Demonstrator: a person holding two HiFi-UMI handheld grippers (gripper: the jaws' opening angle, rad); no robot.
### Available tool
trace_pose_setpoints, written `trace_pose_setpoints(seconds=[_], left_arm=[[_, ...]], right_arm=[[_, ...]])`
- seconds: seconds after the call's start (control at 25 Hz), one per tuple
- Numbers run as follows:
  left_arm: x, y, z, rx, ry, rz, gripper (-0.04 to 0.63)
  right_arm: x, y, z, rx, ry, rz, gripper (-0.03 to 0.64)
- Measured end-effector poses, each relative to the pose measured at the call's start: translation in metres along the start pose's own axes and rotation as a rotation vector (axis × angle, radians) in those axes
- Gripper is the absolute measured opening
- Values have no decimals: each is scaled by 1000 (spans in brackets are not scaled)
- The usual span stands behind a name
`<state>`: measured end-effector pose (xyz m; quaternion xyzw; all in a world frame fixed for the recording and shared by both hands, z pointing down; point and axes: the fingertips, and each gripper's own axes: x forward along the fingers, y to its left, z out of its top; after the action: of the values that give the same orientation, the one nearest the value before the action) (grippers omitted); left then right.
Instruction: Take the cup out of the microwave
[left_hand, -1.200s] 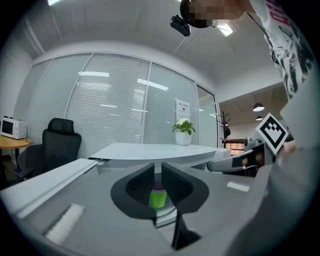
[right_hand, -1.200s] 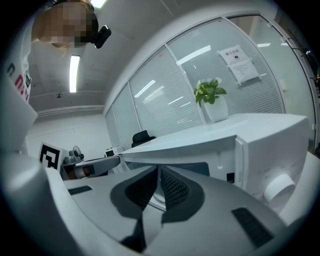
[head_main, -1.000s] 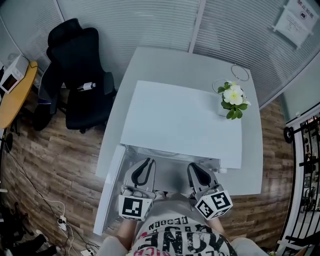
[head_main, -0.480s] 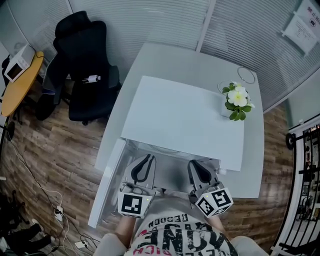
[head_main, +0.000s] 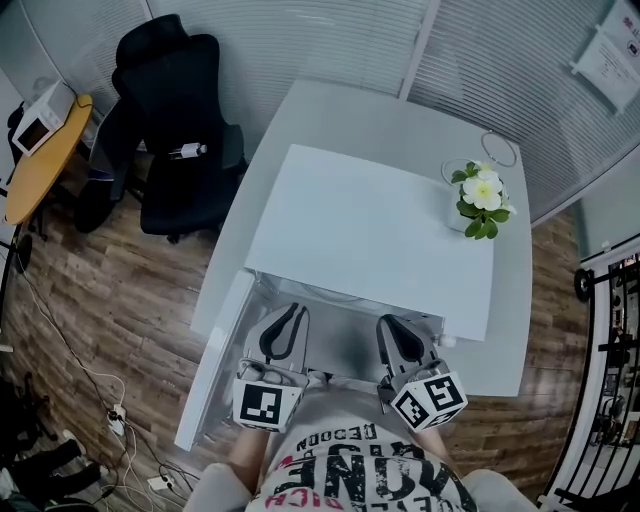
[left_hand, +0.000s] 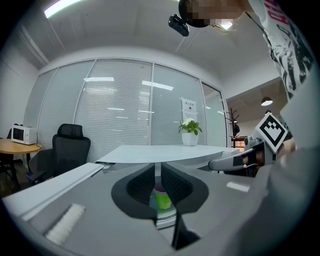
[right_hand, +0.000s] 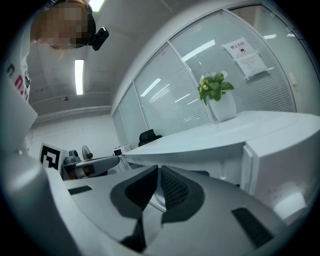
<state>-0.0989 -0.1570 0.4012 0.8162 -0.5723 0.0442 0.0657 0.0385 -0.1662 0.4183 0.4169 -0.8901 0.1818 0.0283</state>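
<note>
- The step in hand is judged to be the approach. The microwave (head_main: 370, 230) stands with its door (head_main: 215, 370) swung out toward 7 o'clock in the head view. Both grippers are held level just before the opening, which faces 6 o'clock.
- The cup (left_hand: 161, 199) is not seen in the head view, where it is hidden under the microwave's top. In the left gripper view it is seen through the gap of the jaws, standing inside on the glass turntable (left_hand: 166, 218), beyond the fingertips and apart from them.
- The left gripper (head_main: 293, 316) is held with its jaws only narrowly apart, and nothing is pinched. The slit looks slimmer than the cup.
- The right gripper (head_main: 393, 326) is likewise held with a thin slit between its jaws. Only the turntable is seen through it, and nothing is held.
- The cup is upright: its long axis runs from 6 to 12 o'clock in the left gripper view, with the mouth turned up to 12. The body is green and the inside at the rim shows purple. Whether a handle is borne, and which way it would point, cannot be told.
- The next move is judged to call for these things:
  - The left jaws would need to be spread wider than the cup.
  - That gripper would need to be carried straight in toward 12 o'clock, kept level under the roof of the cavity.
  - The jaws would then be closed on the cup's sides, so that it stays upright when drawn back out toward 6 o'clock.
</note>
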Motion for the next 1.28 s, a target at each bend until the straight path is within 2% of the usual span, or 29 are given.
trace_pose_setpoints(seconds=[0.2,0.32,0.44,0.6,0.92,1.28], left_arm=[[1,0,-1,4,2,-1,49],[3,-1,-6,36,10,-10,49],[7,-2,-16,56,49,-16,51],[16,-5,-29,158,68,-56,52],[31,-15,-58,287,138,-103,88],[53,-35,-71,538,159,-187,104]], right_arm=[[0,-1,1,0,-6,-5,30],[-2,-3,-1,5,-8,-10,29],[-4,-5,-1,4,-12,-16,29],[-4,-6,-2,9,-18,-16,30],[-3,3,-8,-8,-28,21,29],[-13,5,-25,-28,-57,16,31]])
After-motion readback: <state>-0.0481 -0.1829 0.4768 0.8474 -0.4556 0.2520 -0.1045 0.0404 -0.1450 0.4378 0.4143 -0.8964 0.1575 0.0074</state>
